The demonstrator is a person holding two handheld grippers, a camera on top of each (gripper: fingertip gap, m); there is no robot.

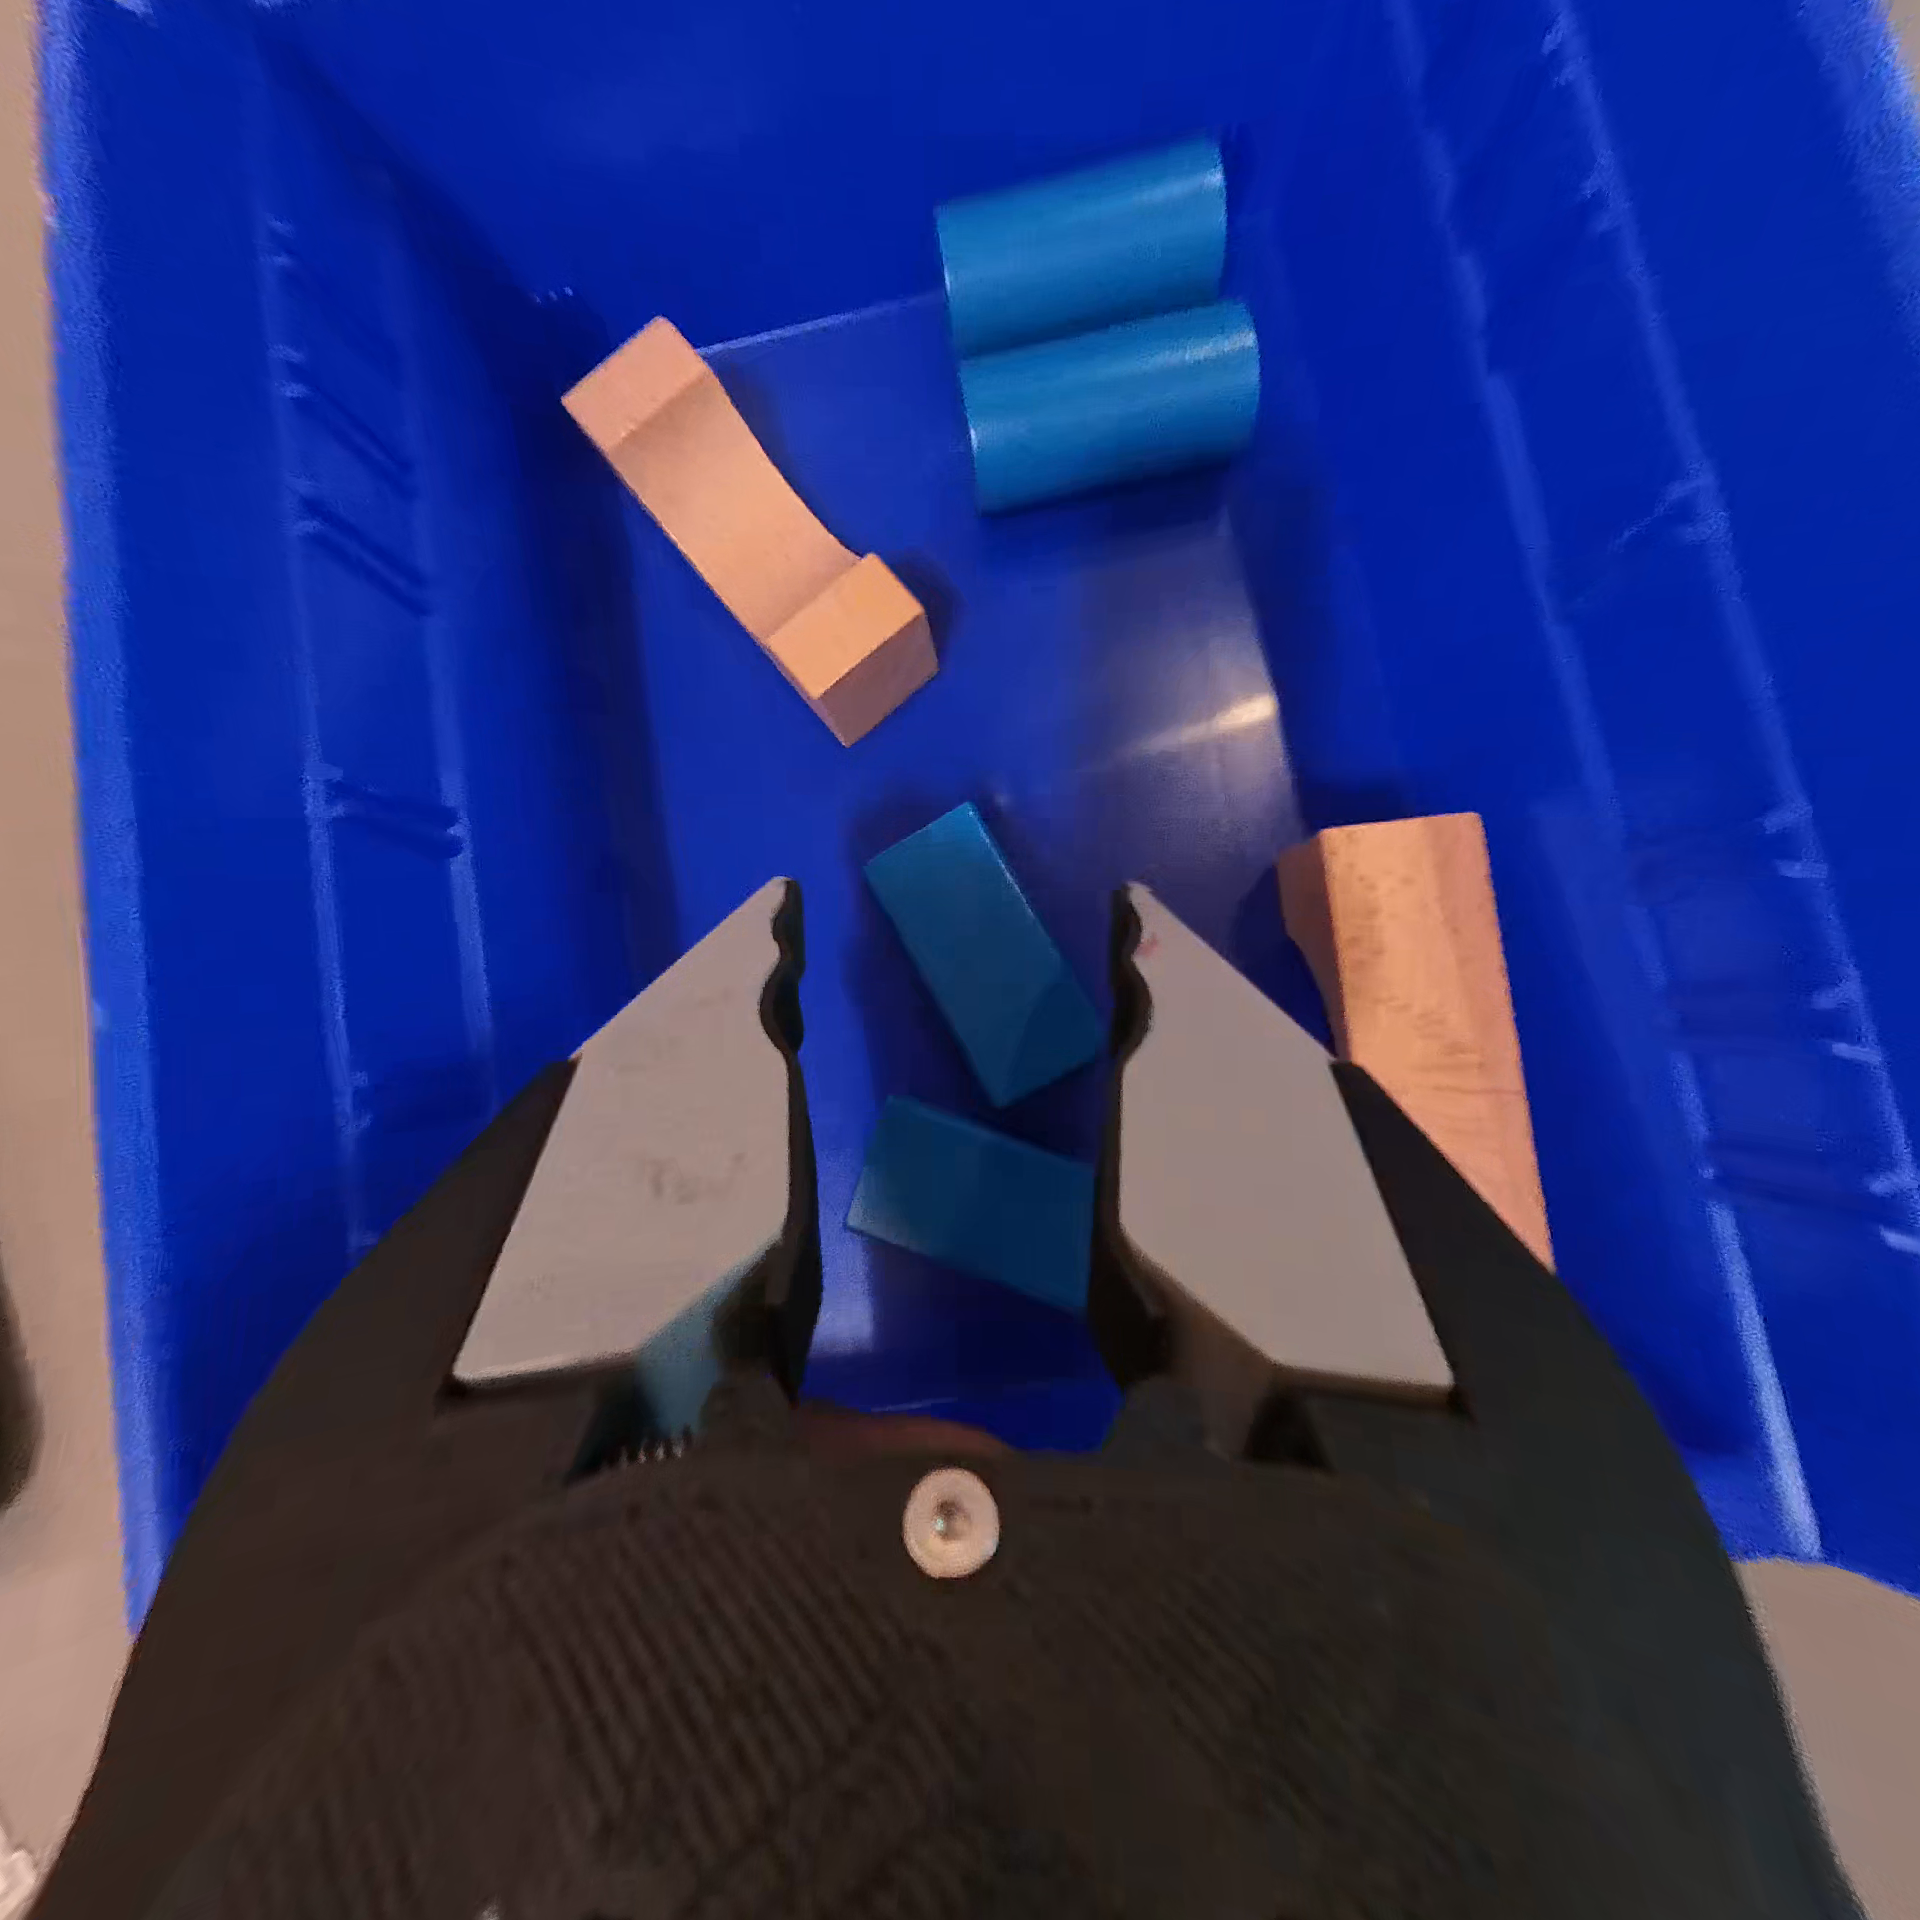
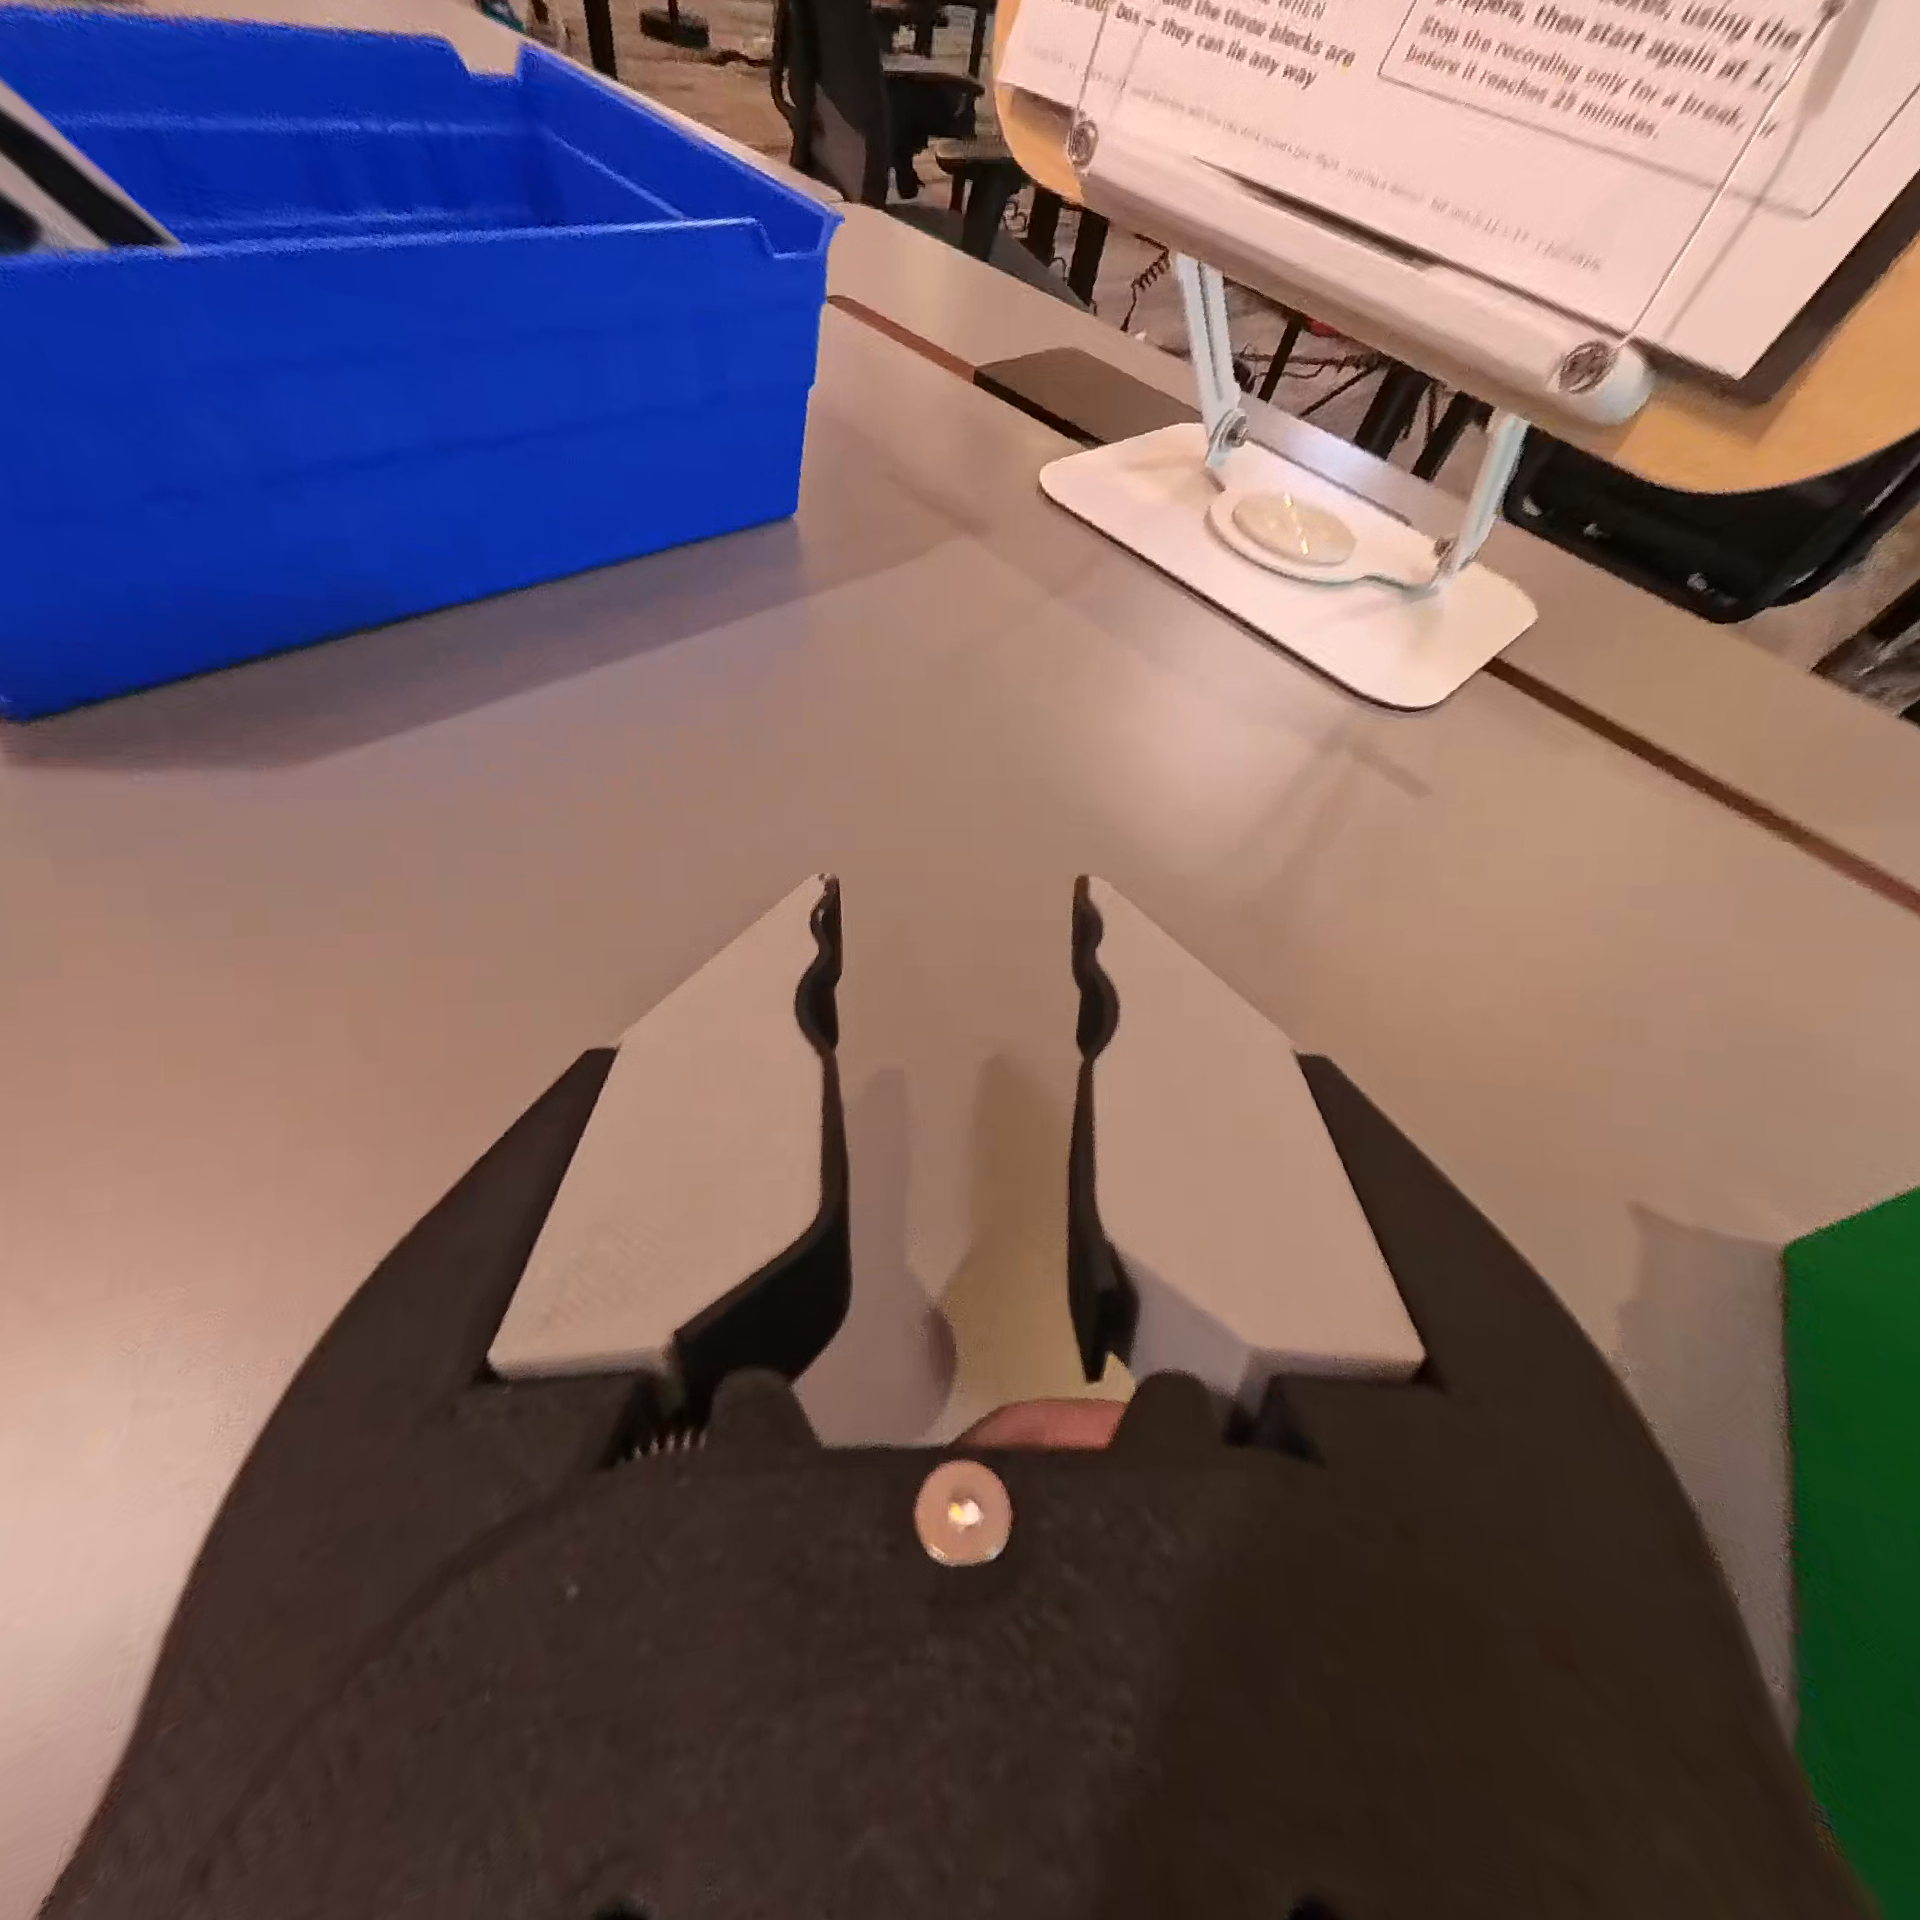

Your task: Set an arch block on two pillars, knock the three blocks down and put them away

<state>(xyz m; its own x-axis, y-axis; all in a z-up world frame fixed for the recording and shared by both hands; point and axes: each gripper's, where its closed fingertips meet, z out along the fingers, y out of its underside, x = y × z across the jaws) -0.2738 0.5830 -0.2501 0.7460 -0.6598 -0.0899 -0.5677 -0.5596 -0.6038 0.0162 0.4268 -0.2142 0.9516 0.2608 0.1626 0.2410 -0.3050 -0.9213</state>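
Looks about finished: arch block (image 1: 743, 530) and blue cylinders (image 1: 1096, 327) lying in the blue bin (image 1: 312, 727). Left gripper (image 1: 956, 894) fingers spread, grasping nothing. Right gripper (image 2: 954, 883) likewise released above bare worktop (image 2: 416, 935).

Left gripper (image 1: 956, 904) points toward 12 o'clock, jaws parted and empty. Right gripper (image 2: 954, 899) also points toward 12 o'clock, jaws parted, holding nothing.

Blue bin (image 1: 343, 727) holds tan arch block (image 1: 743, 525), two blue cylinders (image 1: 1091, 322) (lighter blue than the bin).
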